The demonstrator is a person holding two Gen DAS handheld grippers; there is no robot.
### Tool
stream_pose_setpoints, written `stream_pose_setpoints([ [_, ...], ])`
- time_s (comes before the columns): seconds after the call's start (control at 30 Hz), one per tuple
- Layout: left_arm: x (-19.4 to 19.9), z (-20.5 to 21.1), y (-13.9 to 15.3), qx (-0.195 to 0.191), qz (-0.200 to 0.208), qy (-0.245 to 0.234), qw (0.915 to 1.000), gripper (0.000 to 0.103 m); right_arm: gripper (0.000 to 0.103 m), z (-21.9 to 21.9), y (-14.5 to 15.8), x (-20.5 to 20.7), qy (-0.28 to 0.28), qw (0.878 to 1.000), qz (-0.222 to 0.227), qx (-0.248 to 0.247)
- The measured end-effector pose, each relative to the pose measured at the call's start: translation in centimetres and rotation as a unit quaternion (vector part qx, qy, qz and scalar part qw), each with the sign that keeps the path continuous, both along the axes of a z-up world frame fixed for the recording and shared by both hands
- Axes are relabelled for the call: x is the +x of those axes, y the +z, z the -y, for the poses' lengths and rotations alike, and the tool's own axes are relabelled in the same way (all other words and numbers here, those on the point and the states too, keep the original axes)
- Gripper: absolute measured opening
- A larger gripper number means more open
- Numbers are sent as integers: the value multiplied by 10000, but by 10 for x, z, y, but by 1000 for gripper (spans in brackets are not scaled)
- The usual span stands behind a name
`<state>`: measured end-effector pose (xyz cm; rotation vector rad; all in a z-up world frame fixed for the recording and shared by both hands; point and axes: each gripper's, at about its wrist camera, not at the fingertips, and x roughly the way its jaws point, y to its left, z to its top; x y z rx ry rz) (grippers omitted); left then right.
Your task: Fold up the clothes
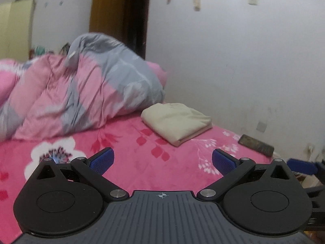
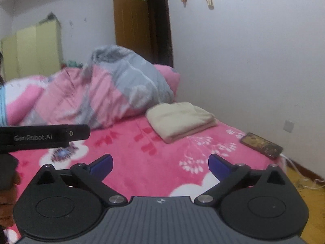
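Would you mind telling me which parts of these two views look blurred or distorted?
Left wrist view: the duvet is smeared by motion blur, the folded cloth is fairly sharp, and the fingers are crisp. Right wrist view: the duvet is softer too, and fisheye bends the door and darkens the corners.

A cream-coloured folded garment (image 1: 176, 122) (image 2: 179, 120) lies on the pink floral bedspread (image 1: 130, 142) (image 2: 142, 152), toward the far right of the bed, near the white wall. It is folded into a neat, thick rectangular bundle of several layers, lying flat with one corner pointing toward the near side. Its far left end sits just beside the heaped pink-and-grey quilt (image 1: 85, 93) (image 2: 105, 93).
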<state>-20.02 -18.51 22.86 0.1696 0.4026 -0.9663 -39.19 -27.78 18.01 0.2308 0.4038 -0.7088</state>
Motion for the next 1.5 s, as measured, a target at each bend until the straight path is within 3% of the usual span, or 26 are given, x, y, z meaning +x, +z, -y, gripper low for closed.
stream_pose_setpoints([
  [0.13,-8,-1,-2,-124,55,95,9999,103,103,-5,-3,-6,-428,9989,-82,-161],
  [0.3,-4,-11,1,-508,-333,170,9980,103,103,-6,-9,-9,-690,9974,-152,-158],
  [0.47,5,-10,2,-323,-312,460,9979,103,103,-5,-5,-4,-553,9985,36,20],
  [0.63,12,-14,-2,-247,-414,358,9982,103,103,-7,-6,4,-426,9990,0,121],
  [0.83,9,-11,-4,-1,-92,942,9955,103,103,-5,-11,11,-323,9990,-59,316],
  [1.2,16,-13,-10,107,-431,1018,9938,103,103,-11,-12,13,-258,9988,-22,407],
  [1.5,8,-11,-11,248,-86,992,9947,103,103,-23,-14,13,-170,9995,-27,279],
])
